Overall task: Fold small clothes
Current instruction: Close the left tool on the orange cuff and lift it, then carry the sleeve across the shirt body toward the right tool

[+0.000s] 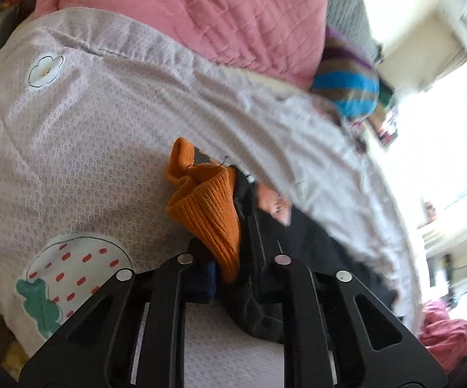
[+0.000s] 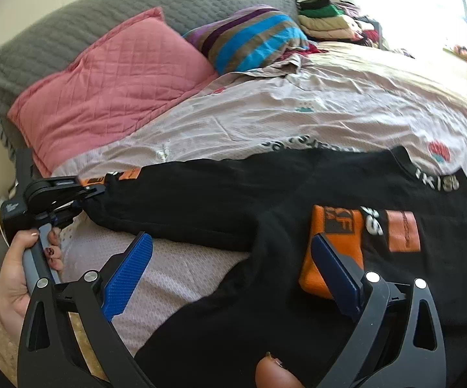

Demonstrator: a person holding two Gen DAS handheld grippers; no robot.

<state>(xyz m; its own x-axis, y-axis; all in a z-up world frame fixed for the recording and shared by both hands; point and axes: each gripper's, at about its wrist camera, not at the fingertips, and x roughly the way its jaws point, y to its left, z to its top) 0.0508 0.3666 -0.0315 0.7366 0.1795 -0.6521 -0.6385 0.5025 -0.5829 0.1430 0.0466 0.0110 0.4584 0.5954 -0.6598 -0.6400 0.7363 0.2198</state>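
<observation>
Tongs: left tongs (image 2: 99, 190) clenched on black shirt's orange cuff (image 1: 207, 213), right tongs (image 2: 233, 268) released above the shirt (image 2: 233, 194).

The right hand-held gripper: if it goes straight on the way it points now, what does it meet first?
Most likely the black shirt lying on the bed; the right hand-held gripper is open and points down at it. Depth is unclear.

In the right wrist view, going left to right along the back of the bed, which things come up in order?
Grey pillow → pink pillow → striped cushion → stack of folded clothes.
</observation>
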